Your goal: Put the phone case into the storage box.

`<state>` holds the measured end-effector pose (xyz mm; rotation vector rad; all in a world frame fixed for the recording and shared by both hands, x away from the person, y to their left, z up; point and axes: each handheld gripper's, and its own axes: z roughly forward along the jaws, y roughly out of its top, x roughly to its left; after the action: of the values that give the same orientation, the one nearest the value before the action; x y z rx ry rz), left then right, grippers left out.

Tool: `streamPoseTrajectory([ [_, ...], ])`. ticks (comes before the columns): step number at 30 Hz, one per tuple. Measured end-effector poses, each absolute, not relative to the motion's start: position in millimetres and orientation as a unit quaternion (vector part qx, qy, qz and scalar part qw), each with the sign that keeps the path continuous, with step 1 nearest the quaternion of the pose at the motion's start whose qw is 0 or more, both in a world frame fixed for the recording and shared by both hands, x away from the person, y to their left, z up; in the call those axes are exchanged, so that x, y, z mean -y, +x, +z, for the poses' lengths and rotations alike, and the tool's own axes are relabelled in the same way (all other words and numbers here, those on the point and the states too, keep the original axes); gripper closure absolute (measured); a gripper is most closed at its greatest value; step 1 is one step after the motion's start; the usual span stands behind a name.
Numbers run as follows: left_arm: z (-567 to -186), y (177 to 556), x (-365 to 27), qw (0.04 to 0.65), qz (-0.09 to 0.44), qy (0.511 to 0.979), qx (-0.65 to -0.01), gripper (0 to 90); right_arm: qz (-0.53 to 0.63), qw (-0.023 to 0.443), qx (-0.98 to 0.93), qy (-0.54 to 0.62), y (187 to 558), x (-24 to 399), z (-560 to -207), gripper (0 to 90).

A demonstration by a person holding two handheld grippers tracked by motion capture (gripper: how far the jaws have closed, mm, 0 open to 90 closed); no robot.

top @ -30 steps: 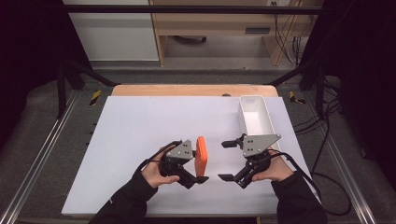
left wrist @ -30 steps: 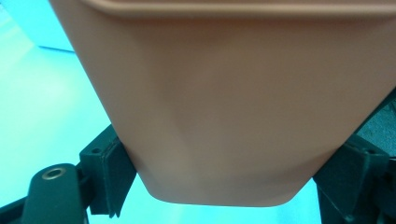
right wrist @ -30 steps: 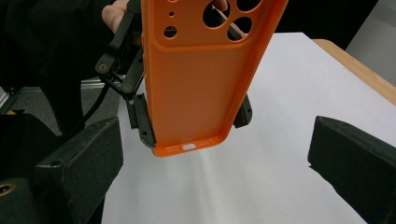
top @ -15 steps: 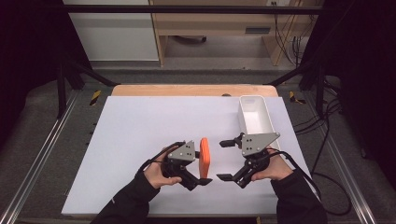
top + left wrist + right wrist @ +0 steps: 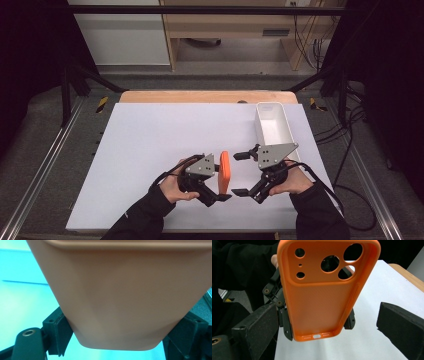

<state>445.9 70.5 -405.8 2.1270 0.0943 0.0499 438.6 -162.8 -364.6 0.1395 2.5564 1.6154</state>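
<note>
White board covers the table [image 5: 150, 150], with a white bin [image 5: 272, 125] standing at its far right side and dark frame rails around it. Near the front edge, the left gripper [image 5: 215, 186] holds an orange phone case [image 5: 224, 172] upright on its long edge, its jaws clamped across the lower end of the case; in the left gripper view the pads press both sides of that rounded end [image 5: 125, 315]. The right gripper [image 5: 241, 173] sits just beside the case on its other side, jaws spread wide and empty. In the right gripper view the case [image 5: 324, 290] stands between those open jaws, inner face toward the camera, camera cutouts at the top and port slot at the bottom. Its long axis runs up and away from the right gripper's jaws, so closing them would likely pinch the case across its width near the port end.
</note>
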Motion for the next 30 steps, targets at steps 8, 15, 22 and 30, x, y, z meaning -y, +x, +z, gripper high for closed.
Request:
streamPoseTrajectory([
  [8, -411.1, 445.1, -66.3, 0.491, 0.018, 0.870, -0.035, 15.5, 0.535, 0.050, -0.842, 0.042, 438.1, 161.7, -365.5, 4.2],
  [15, -412.6, 444.4, -61.3, 0.485, 0.019, 0.874, -0.024, 15.5, 0.534, 0.044, -0.844, 0.039, 437.9, 159.7, -367.1, 4.5],
  [22, -414.9, 443.2, -56.8, 0.482, 0.019, 0.876, -0.020, 15.5, 0.531, 0.038, -0.846, 0.032, 437.2, 157.2, -367.4, 5.2],
  [30, -417.5, 441.1, -52.6, 0.476, 0.018, 0.879, -0.009, 15.5, 0.527, 0.028, -0.849, 0.024, 437.3, 154.3, -370.9, 6.6],
])
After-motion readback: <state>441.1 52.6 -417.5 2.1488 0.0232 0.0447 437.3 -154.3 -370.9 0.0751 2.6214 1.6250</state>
